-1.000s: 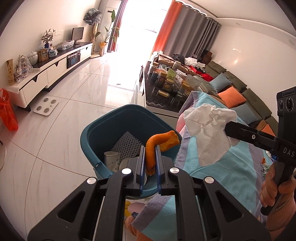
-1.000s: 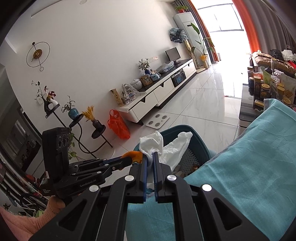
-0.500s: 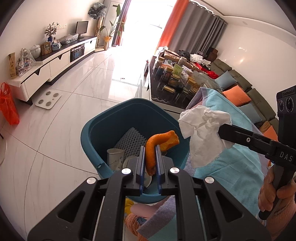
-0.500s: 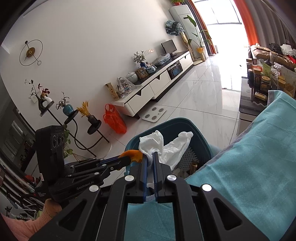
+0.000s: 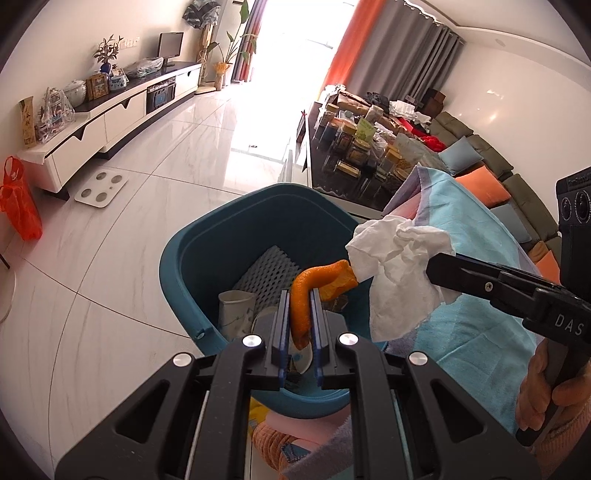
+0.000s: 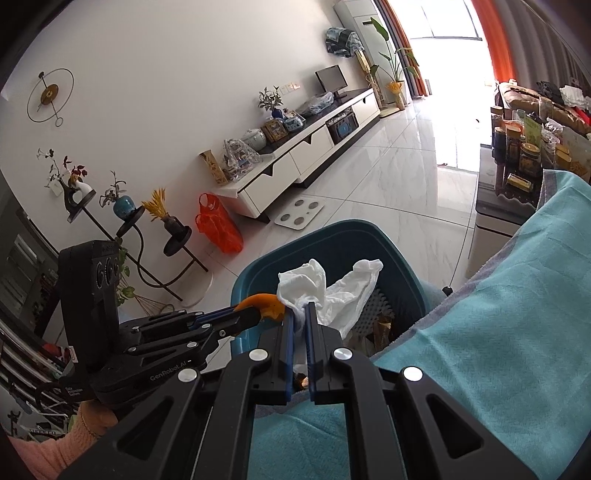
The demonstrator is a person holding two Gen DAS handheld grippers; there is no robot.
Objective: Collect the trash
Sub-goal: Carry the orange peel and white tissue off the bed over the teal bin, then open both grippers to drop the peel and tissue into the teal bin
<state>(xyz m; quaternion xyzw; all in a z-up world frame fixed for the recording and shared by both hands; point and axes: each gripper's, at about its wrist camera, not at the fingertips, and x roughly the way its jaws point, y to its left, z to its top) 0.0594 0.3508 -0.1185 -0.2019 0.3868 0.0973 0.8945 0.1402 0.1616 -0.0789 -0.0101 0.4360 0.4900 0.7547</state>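
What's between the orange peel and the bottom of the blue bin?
In the left wrist view, open air separates the orange peel from trash in the blue bin.

One teal bin (image 5: 192,258), one orange peel (image 5: 314,284), one white tissue (image 5: 399,266), two hand-held grippers.

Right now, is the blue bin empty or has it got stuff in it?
Not empty. The blue bin already holds a paper cup and a grey mat.

Daylight floods in from the window (image 5: 295,33) ahead of me, blown out white, glaring off the glossy floor (image 5: 236,147). Fisheye bending curves every edge; corners go black. Focus stays sharp.
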